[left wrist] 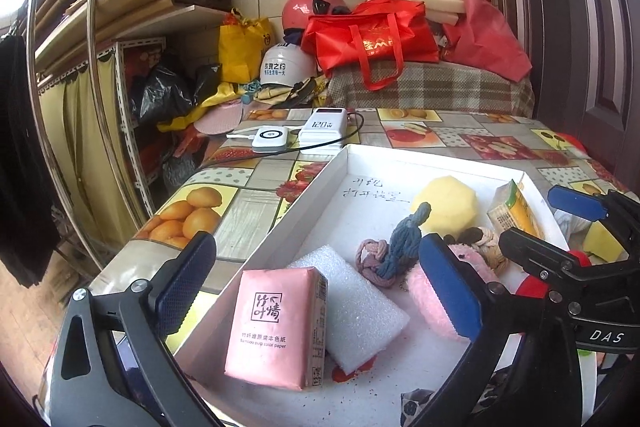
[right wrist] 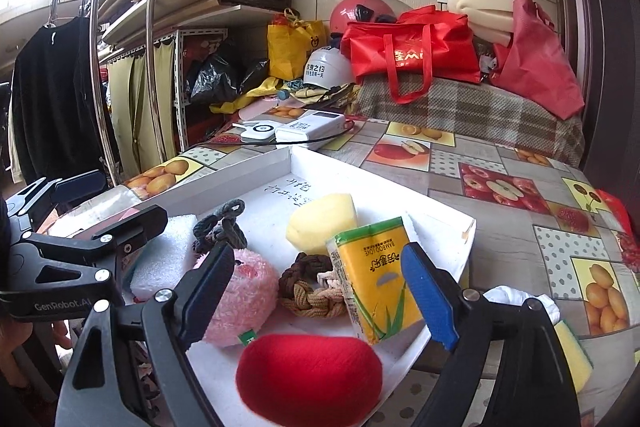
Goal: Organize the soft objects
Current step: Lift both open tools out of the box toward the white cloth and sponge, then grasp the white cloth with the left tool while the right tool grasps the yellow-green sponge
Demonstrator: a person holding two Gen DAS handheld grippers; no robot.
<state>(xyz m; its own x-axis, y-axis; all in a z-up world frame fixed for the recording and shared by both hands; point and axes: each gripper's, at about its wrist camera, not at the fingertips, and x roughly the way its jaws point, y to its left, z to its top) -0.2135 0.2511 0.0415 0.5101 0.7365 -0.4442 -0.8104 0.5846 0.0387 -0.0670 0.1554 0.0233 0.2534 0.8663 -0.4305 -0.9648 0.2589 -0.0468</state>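
A white tray [left wrist: 320, 183] on the table holds soft things: a pink tissue pack [left wrist: 272, 323], a white foam block [left wrist: 352, 303], a blue-grey knotted rope [left wrist: 400, 251], a yellow sponge [left wrist: 448, 205], a pink fluffy ball [right wrist: 240, 295], a brown braided rope [right wrist: 312, 291], a yellow tissue pack [right wrist: 376, 279] and a red soft ball [right wrist: 308, 371]. My left gripper [left wrist: 320, 291] is open above the pink pack and foam. My right gripper [right wrist: 320, 295] is open above the tray's near end, with the red ball just below it.
Two white power banks [left wrist: 300, 135] with a cable lie beyond the tray. A yellow-green sponge [right wrist: 576, 351] and a white cloth [right wrist: 516, 297] lie right of the tray. Helmets, red bags [left wrist: 372, 35] and foam are piled behind. A metal rack [left wrist: 36, 107] stands left.
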